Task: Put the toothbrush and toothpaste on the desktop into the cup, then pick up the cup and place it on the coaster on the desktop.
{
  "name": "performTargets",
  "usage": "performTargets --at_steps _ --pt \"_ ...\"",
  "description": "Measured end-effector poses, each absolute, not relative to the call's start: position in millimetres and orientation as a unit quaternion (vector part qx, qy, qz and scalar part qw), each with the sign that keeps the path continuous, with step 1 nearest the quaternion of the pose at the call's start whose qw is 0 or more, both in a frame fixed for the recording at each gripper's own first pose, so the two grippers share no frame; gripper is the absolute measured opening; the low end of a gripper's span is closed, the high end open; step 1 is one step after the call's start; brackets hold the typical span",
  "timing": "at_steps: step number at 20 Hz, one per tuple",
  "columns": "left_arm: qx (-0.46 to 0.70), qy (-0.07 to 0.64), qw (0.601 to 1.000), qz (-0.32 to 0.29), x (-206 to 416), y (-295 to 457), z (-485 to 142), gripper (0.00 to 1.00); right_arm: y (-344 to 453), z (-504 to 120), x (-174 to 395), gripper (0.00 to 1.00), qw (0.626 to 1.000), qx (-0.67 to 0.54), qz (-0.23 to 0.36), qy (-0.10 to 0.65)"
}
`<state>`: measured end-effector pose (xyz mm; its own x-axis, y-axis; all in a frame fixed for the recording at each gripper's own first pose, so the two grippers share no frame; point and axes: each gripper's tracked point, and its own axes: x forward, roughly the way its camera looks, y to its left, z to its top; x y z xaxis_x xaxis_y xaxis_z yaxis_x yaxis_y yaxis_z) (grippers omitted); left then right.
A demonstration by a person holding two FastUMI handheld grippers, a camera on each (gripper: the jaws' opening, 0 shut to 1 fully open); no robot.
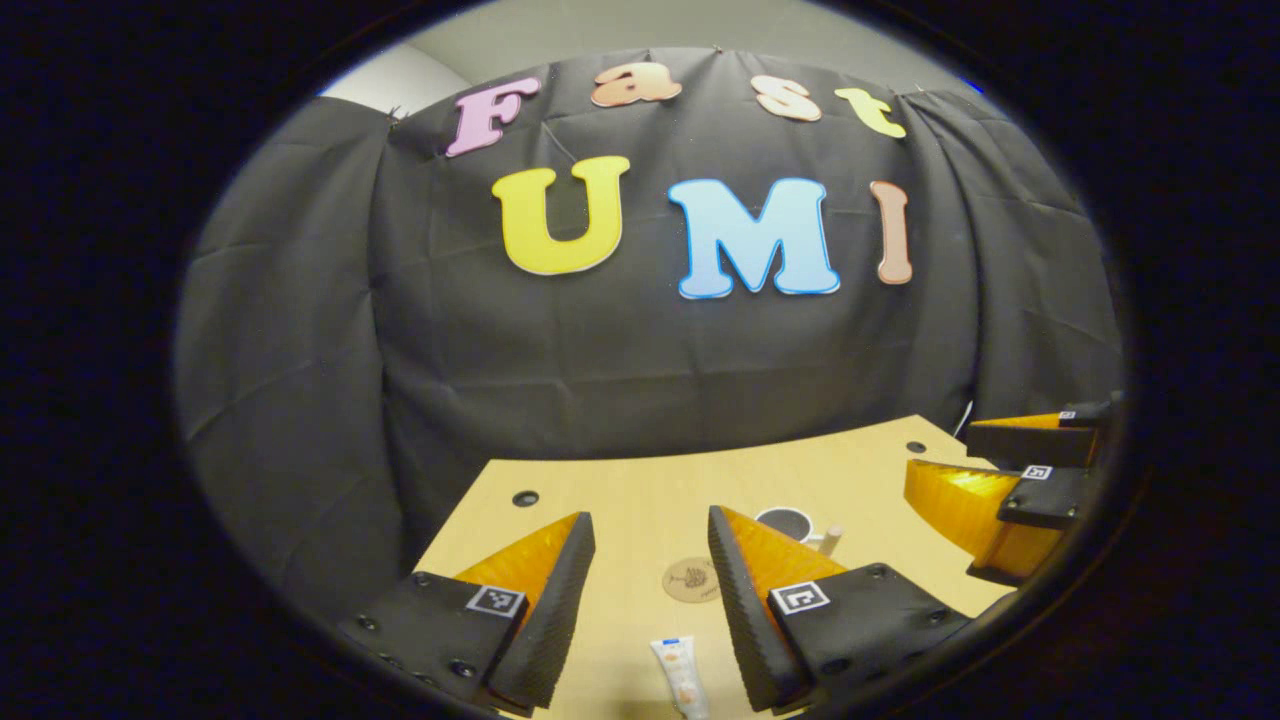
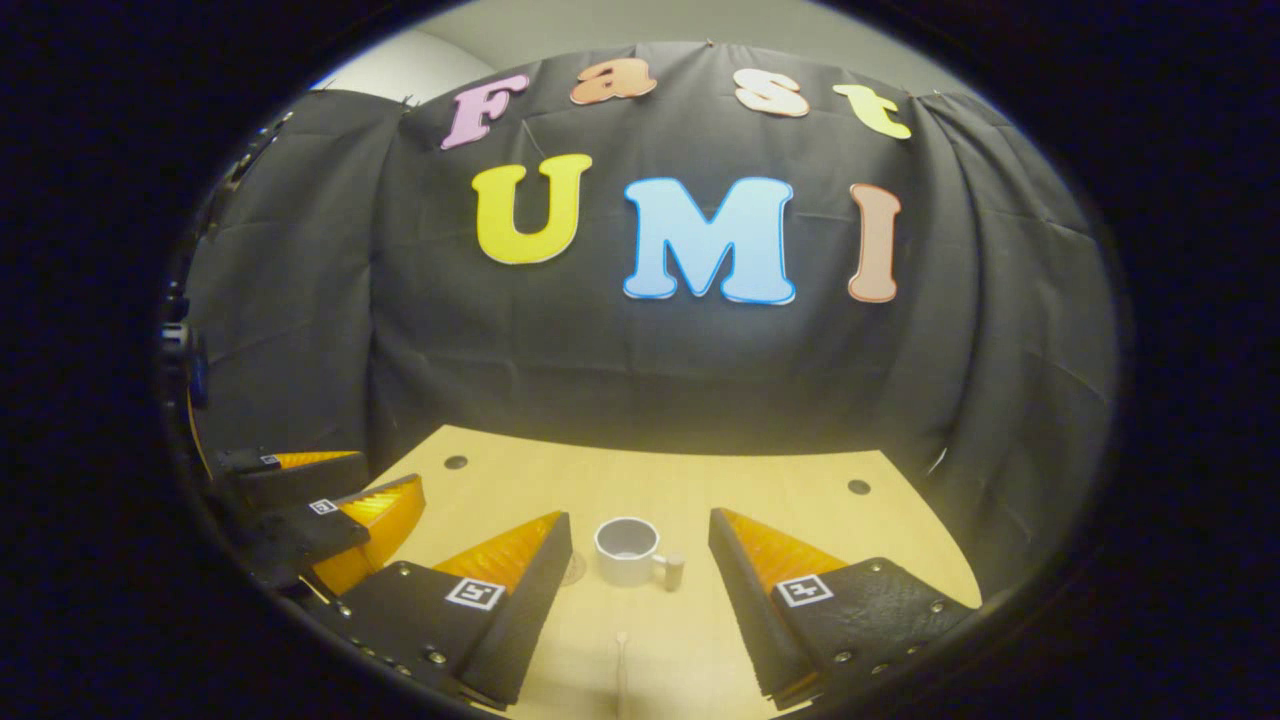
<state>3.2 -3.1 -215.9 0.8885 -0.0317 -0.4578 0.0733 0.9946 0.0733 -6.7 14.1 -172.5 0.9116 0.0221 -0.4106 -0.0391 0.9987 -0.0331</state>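
My left jaws: my left gripper (image 1: 650, 600) is open with nothing in it. Its two fingers sit low in the left gripper view, one on each side of the middle.
My right jaws: my right gripper (image 2: 640, 600) is open and empty too, low in the right gripper view. It also shows at the right edge of the left gripper view.
Toothpaste: the toothpaste tube (image 1: 681, 677) lies flat on the table at the very bottom of the left gripper view, between my left fingers.
Toothbrush: a thin pale stick at the bottom middle of the right gripper view looks like the toothbrush (image 2: 622, 660). It is too small to be sure.
Cup: the white cup (image 2: 627, 551) stands upright in the lower middle of the right gripper view, with its handle to the right.
Coaster: the round brown coaster (image 1: 691, 579) lies flat, just below and left of the cup in the left gripper view.
What could go wrong: I think the flat tube could slip away if I pinch it too high. The cup looks light, so a bump could tip it over.
Table: the wooden table (image 2: 780, 490) is pale and smooth, with small dark holes near its far corners.
Room: a black cloth wall hangs behind the table.
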Motion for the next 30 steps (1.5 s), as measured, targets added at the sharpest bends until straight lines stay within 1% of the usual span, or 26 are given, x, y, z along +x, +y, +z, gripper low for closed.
performTargets --at_steps 10,17,21,22,23,30 --pt "0.050 0.342 0.938 -0.023 -34.4 3.7 -321.5 0.75 22.7 -262.1 -36.3 0.83 0.947 -0.014 0.028 0.321" --pt "0.024 0.434 0.900 -0.034 -66.3 0.4 -395.8 0.75 21.3 -320.9 -53.5 0.83 0.918 -0.016 0.025 0.395" --pt "0.028 0.470 0.882 -0.024 -77.9 6.8 -429.4 0.75 23.6 -351.5 -64.0 0.83 0.904 -0.023 0.030 0.427" --pt "0.029 0.480 0.877 -0.023 -82.4 8.5 -437.1 0.75 24.8 -357.7 -66.4 0.80 0.900 -0.024 0.034 0.434" --pt "0.029 0.489 0.871 -0.024 -86.7 8.9 -444.2 0.75 26.2 -363.7 -67.0 0.79 0.897 -0.022 0.037 0.441" --pt "0.025 0.551 0.834 -0.017 -107.3 9.8 -482.4 0.76 30.7 -404.6 -80.1 0.79 0.866 -0.015 0.046 0.498"
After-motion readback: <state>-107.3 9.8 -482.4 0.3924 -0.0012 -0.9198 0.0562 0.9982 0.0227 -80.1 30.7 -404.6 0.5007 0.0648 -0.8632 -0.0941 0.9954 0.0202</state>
